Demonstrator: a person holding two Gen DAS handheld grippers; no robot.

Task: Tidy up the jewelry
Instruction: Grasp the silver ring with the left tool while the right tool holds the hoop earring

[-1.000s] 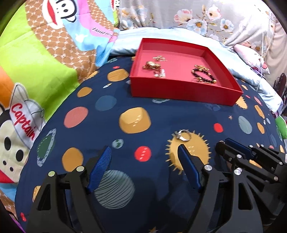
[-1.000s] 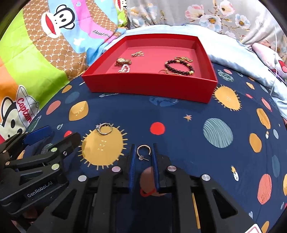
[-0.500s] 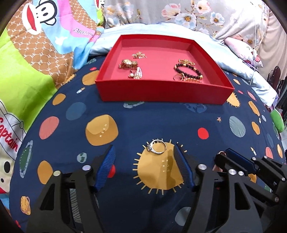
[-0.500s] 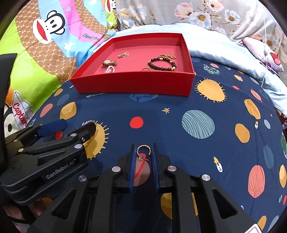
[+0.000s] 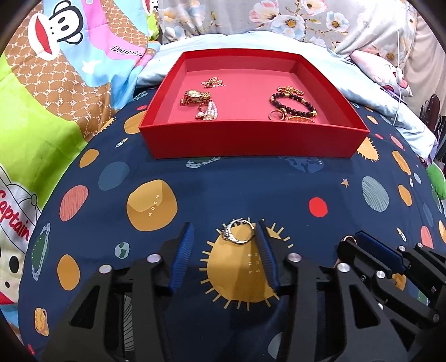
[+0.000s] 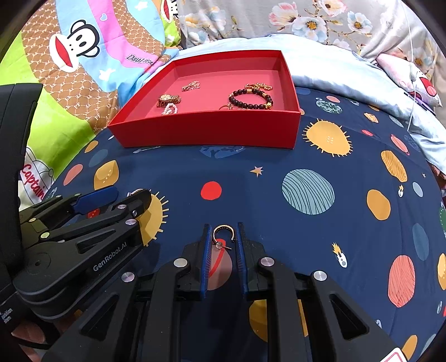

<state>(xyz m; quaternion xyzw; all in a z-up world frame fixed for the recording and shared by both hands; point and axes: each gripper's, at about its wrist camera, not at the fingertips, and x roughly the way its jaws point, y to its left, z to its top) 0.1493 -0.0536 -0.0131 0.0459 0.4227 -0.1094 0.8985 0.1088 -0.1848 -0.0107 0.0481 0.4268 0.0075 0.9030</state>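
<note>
A silver ring (image 5: 226, 234) with a stone lies on the navy planet-print bedspread (image 5: 251, 192), on a yellow sun. My left gripper (image 5: 225, 225) straddles it with jaws closing; the ring touches the right pad (image 5: 264, 250), while the left pad stands apart. Beside it, my right gripper (image 6: 223, 226) is shut on a small gold hoop earring (image 6: 215, 235), held just above the cloth. Farther back sits the red tray (image 5: 251, 144), holding a gold watch (image 5: 195, 97), a dark beaded bracelet (image 5: 292, 103), a fine chain (image 5: 213, 82) and other pieces.
A cartoon-monkey quilt (image 5: 55, 83) rises on the left. Floral pillows (image 5: 292, 19) and a pale blue sheet (image 6: 348, 72) lie behind the tray. A white cable (image 6: 412, 55) hangs at the right. The two grippers sit close side by side.
My left gripper slid right until the ring came between its fingers, and its jaws narrowed around it. The right gripper kept its hold on the earring and barely moved.
</note>
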